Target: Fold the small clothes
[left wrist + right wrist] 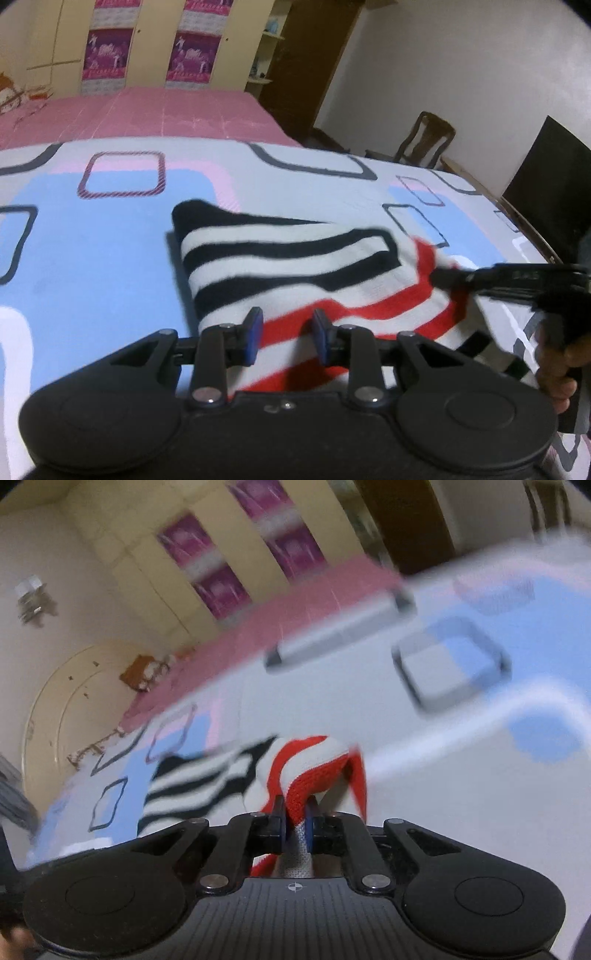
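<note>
A small knitted garment (295, 273) with black, white and red stripes lies partly folded on the patterned bed sheet (92, 258). My left gripper (287, 334) is open just above its near red-striped edge, with nothing between the jaws. My right gripper (441, 277) reaches in from the right and is shut on the garment's red-striped right corner. In the blurred right wrist view the right gripper (295, 818) pinches a bunched red and white fold of the garment (310, 764) and holds it lifted above the sheet.
A pink bedspread (147, 110) covers the far part of the bed. A wooden chair (424, 140) and a dark screen (550, 199) stand to the right past the bed edge. Wardrobes (147, 44) line the back wall.
</note>
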The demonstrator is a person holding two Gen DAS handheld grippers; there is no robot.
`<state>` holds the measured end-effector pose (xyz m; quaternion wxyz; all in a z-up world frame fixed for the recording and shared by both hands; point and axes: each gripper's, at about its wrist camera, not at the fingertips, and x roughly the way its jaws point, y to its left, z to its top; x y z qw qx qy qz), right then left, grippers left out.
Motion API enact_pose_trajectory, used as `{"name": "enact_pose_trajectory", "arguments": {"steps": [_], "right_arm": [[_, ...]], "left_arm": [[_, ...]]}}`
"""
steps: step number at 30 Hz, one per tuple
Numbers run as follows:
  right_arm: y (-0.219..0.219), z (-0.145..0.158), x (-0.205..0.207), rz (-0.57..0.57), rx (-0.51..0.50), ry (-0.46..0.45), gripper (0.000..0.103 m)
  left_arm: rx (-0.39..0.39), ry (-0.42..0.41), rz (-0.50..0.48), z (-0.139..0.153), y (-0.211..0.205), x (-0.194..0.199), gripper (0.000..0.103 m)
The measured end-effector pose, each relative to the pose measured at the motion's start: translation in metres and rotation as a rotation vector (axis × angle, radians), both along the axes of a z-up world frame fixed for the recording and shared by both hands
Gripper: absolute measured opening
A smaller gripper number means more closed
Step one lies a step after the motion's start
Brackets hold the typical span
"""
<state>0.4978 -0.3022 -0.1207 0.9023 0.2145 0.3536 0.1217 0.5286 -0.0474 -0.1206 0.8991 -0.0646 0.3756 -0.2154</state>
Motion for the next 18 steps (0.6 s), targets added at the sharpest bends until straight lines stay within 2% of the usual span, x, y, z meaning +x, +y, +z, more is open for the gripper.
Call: {"name": "enact_pose_trajectory", "arguments": {"steps": [2, 4, 5, 9, 10, 11, 13, 16, 17, 18], "right_arm": [[0.002, -0.004, -0.004, -0.012, -0.037, -0.026, 0.009], [0.010, -0.033, 0.006, 0.007, -0.124, 0.085, 0.009], [0.007, -0.037, 0.004, -0.008, -0.102, 0.066, 0.009], [0.010, -0.027, 0.002, -0.021, -0.143, 0.065, 0.012], [0.010, -0.022, -0.001, -0.030, -0.159, 0.058, 0.029], [0.009, -0.014, -0.007, -0.053, -0.177, 0.034, 0.041], [0.006, 0.003, -0.022, -0.046, -0.171, -0.032, 0.041], [0.013, 0.019, -0.042, 0.057, -0.197, -0.050, 0.039], [0.019, 0.021, -0.049, 0.102, -0.215, -0.052, 0.030], [0.025, 0.019, -0.054, 0.143, -0.230, -0.043, 0.026]], "left_arm": [[0.023, -0.008, -0.006, -0.007, -0.007, 0.006, 0.029], [0.074, -0.019, -0.016, -0.016, -0.019, 0.013, 0.031], [0.096, -0.027, -0.020, -0.017, -0.024, 0.014, 0.031], [0.124, -0.017, -0.040, -0.013, -0.027, 0.017, 0.030], [0.110, -0.007, -0.037, -0.009, -0.023, 0.016, 0.028], [0.094, -0.006, -0.033, -0.004, -0.019, 0.012, 0.028], [0.063, -0.038, -0.044, 0.011, -0.009, -0.005, 0.028], [0.034, -0.073, -0.081, 0.026, -0.004, -0.038, 0.028], [0.026, -0.065, -0.093, 0.027, -0.006, -0.046, 0.028], [0.029, -0.054, -0.107, 0.026, -0.010, -0.052, 0.028]]}}
